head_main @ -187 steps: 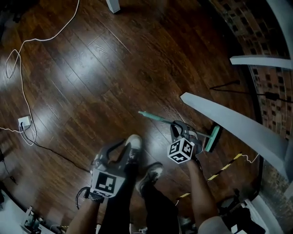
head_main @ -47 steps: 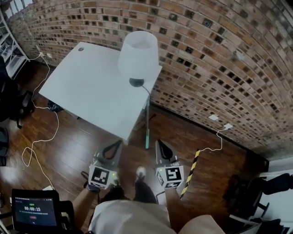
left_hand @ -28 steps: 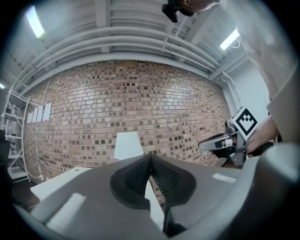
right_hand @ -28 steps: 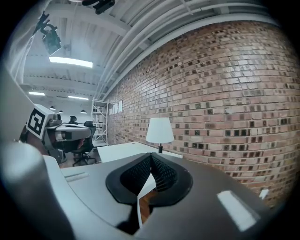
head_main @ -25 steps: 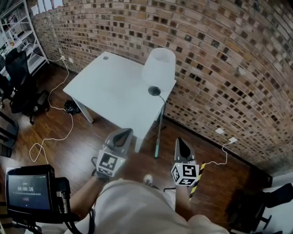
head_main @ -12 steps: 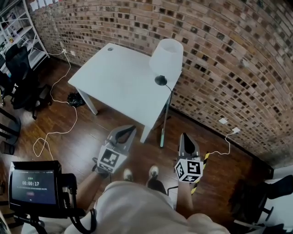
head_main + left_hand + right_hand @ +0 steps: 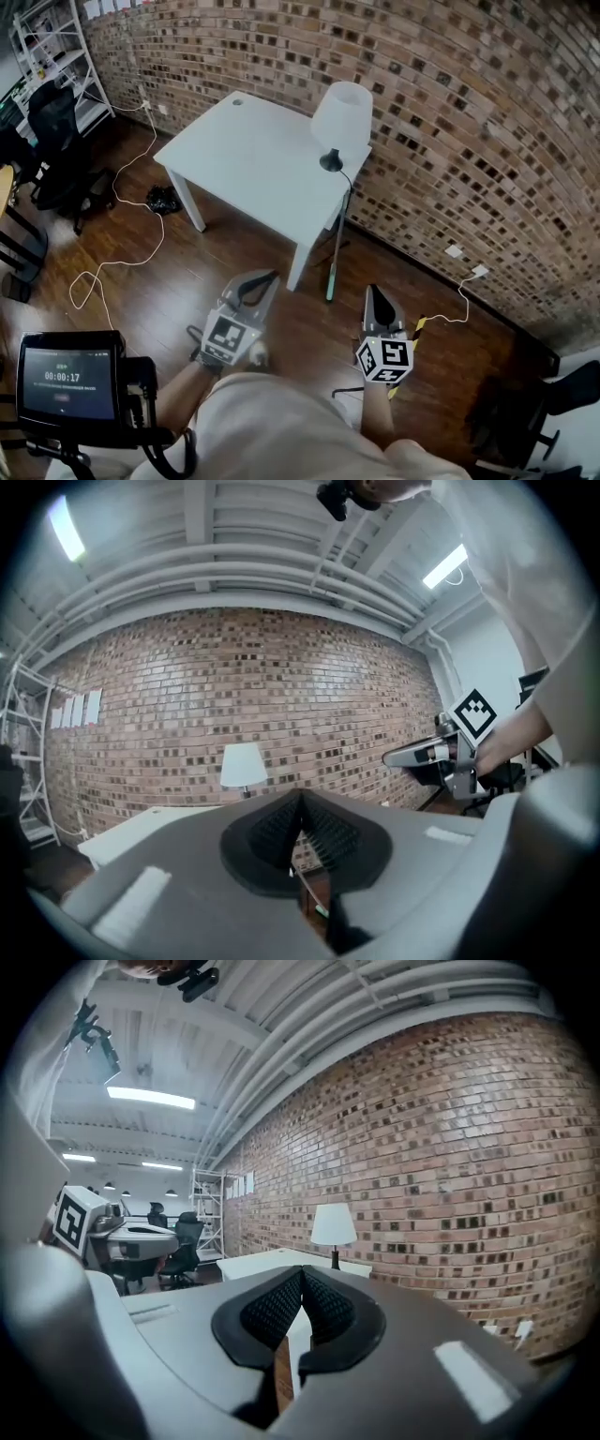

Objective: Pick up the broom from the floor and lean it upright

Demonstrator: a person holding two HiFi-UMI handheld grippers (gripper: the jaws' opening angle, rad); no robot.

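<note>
Jaws pressed together and empty on left gripper (image 7: 265,278) and right gripper (image 7: 374,294). Ahead, between the two and slightly nearer the right, the broom (image 7: 335,251) stands upright, apparently leaning on the table (image 7: 246,159) corner.

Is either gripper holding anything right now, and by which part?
Nothing is held. The left gripper and right gripper are both shut and empty; the broom stands against the white table, clear of both.

White table (image 7: 244,159) beside brick wall (image 7: 469,112); lamp (image 7: 342,112) on its corner.
</note>
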